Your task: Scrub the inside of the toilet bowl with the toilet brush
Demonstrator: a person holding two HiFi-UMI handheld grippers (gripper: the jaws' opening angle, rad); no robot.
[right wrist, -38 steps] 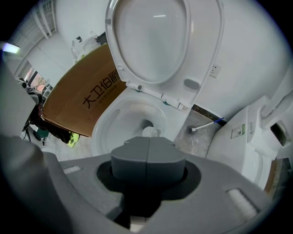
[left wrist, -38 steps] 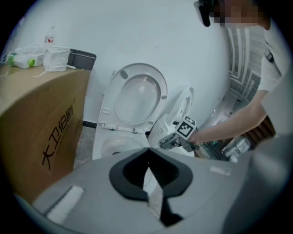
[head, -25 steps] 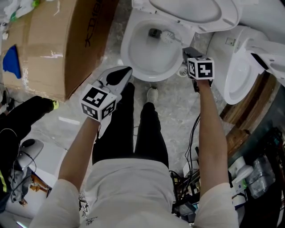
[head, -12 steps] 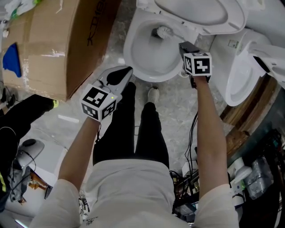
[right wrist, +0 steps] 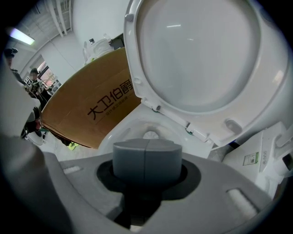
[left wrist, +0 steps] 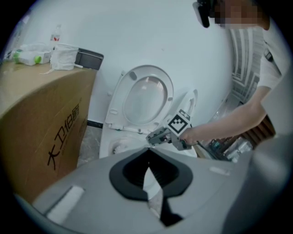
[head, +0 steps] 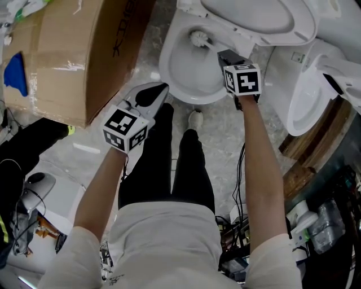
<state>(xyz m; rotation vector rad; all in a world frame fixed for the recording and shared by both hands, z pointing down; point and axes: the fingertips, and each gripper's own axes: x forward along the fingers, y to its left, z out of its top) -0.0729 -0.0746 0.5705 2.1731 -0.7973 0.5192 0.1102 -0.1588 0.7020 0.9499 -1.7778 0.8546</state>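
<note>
The white toilet bowl [head: 164,65] stands open with its lid [head: 254,17] raised. A white brush head [head: 198,38] rests against the bowl's far inner wall. Its handle runs back to my right gripper [head: 221,56], which hangs over the bowl's right rim and is shut on the toilet brush. In the right gripper view the closed jaws [right wrist: 146,157] hide the handle; only the brush head [right wrist: 150,135] shows beyond them in the bowl [right wrist: 123,130]. My left gripper [head: 159,90] hovers in front of the bowl, shut and empty. From there I see the right gripper [left wrist: 158,135] at the bowl [left wrist: 106,142].
A large cardboard box [head: 73,56] stands close to the bowl's left. Another white toilet [head: 304,96] and wooden boards [head: 302,149] crowd the right. My legs and a shoe [head: 193,118] are in front of the bowl. Cables and clutter [head: 242,248] lie at lower right.
My right gripper has shifted left and farther over the bowl, carrying the brush head from the bowl's middle toward its far wall. The left gripper has stayed put.
</note>
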